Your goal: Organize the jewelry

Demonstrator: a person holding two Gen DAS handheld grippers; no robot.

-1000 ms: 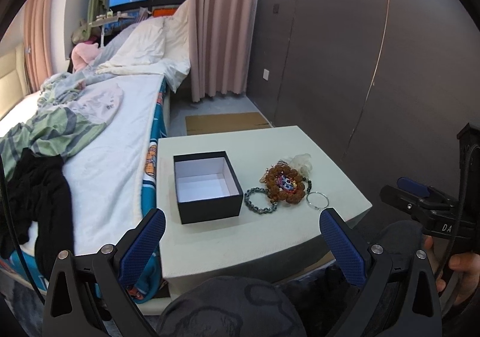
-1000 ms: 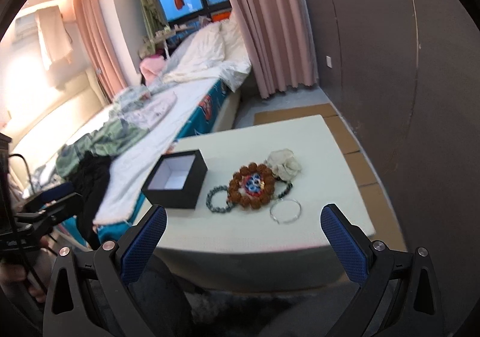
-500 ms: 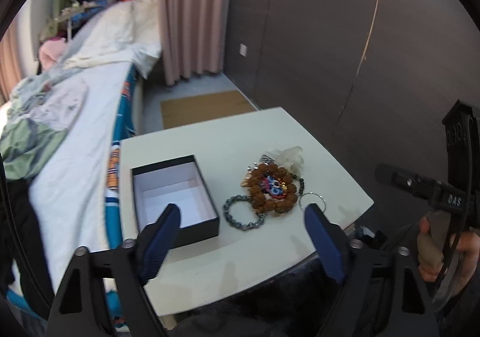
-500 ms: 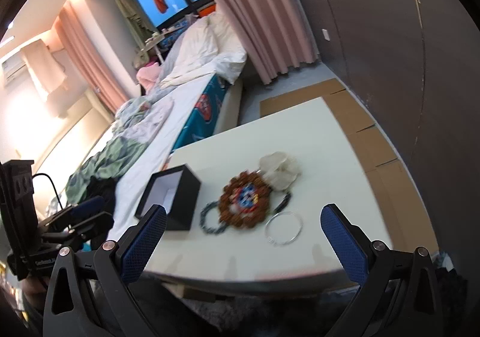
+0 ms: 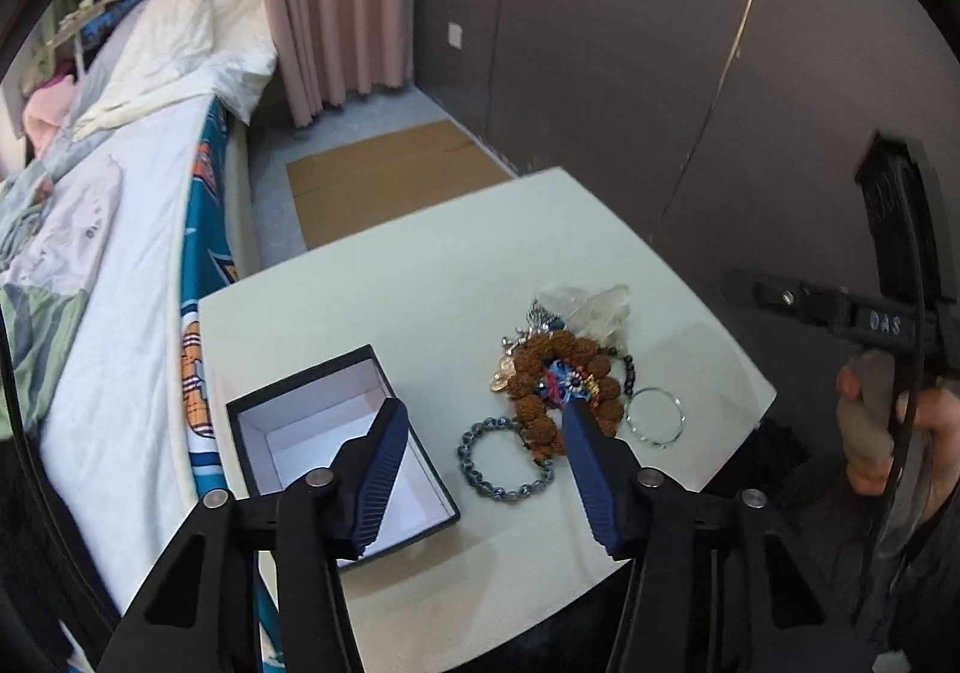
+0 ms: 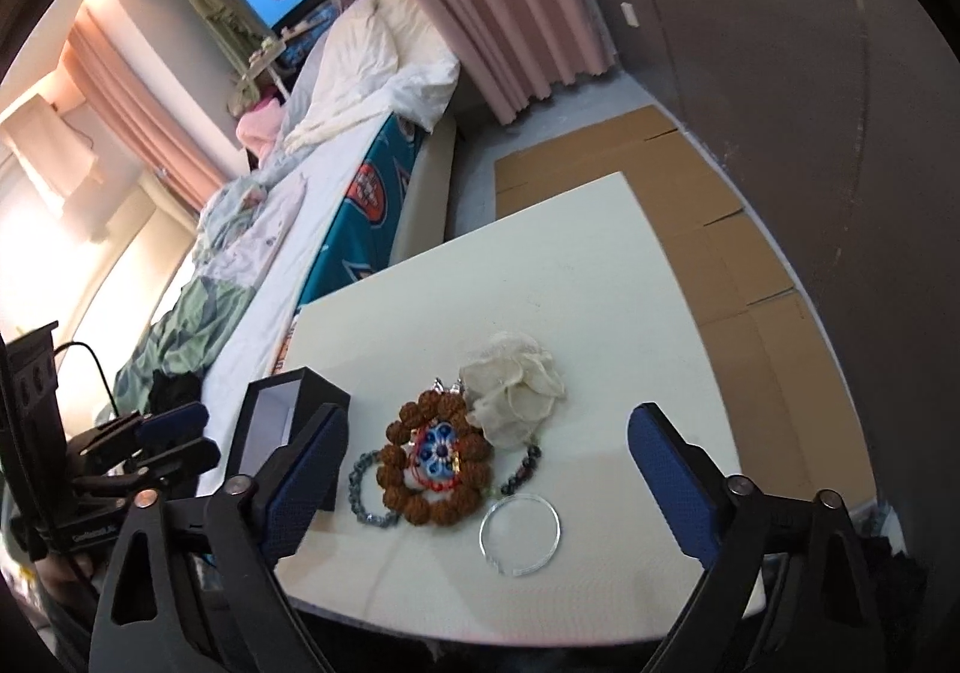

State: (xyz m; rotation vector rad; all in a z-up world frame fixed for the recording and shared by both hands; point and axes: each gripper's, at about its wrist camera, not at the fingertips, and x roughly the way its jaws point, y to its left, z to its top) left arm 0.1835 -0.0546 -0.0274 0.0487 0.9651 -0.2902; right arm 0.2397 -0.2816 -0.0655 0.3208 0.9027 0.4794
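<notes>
Both tools hang above the near edge of the pale table [image 6: 600,265], neither touching anything. The left gripper [image 5: 480,451] has its blue fingers [image 5: 381,469] partly apart, with nothing between them. The right gripper [image 6: 486,469] stands wide apart, also holding nothing.

Taking the black box [image 5: 342,433] as the mark: it sits open, white-lined and empty at the table's near bed-side corner. Just beside it, toward the dark wall, lies the grey-blue bead bracelet [image 5: 504,460], a loose strung ring, light and floppy, I'd guess; a pinch across one stretch of beads should lift it, though the rest will dangle. Next out from the box is the brown seed-bead bracelet [image 6: 438,463], chunkier and rough-skinned, so probably the easiest to grip across its rim. A blue and red beaded piece [image 6: 438,451] lies inside its loop and may drag along. Farther from the box, nearest the wall side, is the thin silver bangle [image 6: 519,532]: stiff, smooth, lying flat, likely slippery, and hard to get a finger under. A dark bead strand [image 6: 522,469] runs between it and the brown ring. Farthest back from the box, touching the heap, is a pale crumpled pouch [image 6: 516,388], soft and very light by its look.
</notes>
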